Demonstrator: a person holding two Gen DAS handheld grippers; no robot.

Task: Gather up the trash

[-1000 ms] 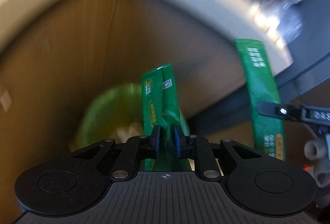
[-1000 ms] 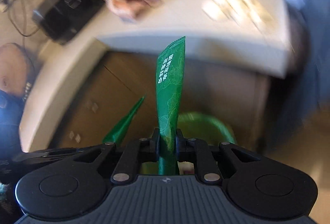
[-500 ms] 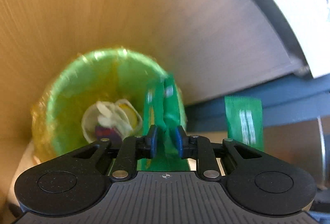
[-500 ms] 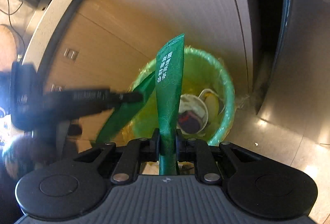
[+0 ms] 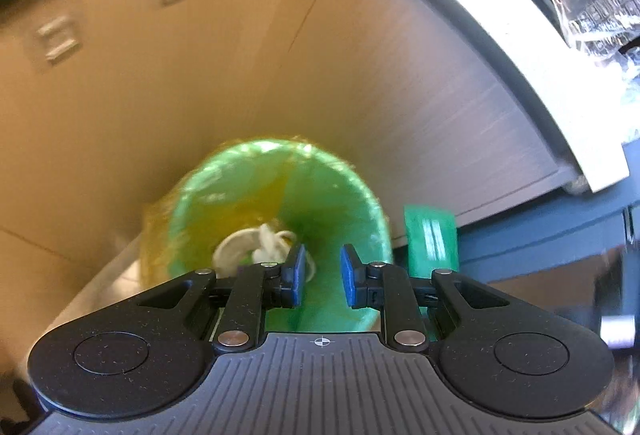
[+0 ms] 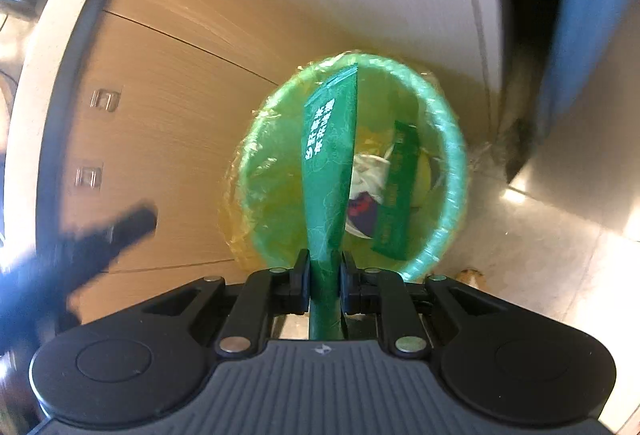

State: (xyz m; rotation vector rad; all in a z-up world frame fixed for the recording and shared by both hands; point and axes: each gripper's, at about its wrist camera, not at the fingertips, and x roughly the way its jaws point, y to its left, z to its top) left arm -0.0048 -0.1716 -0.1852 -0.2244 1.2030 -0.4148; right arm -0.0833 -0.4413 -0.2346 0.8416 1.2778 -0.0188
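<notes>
1. We keep left tongs (image 5: 320,277) apart, empty, above the bin (image 6: 452,139); one green packet (image 6: 394,191) lies inside it.
2. Right tongs (image 6: 325,271) clamp 2nd packet (image 6: 330,163) upright over bin, ready to drop.

The waste bin (image 6: 448,139) stands on the floor (image 6: 540,255), against the cabinet front (image 6: 168,139) under the countertop edge (image 5: 532,47). Crumpled paper (image 6: 372,171) lies at the bin's bottom. One sachet (image 6: 394,195) is inside the bin, toward its right wall. A second sachet (image 6: 330,171) sits above the bin's mouth, between the right gripper's (image 6: 325,277) fingers. The left gripper (image 5: 322,275) is over the bin's near rim.
</notes>
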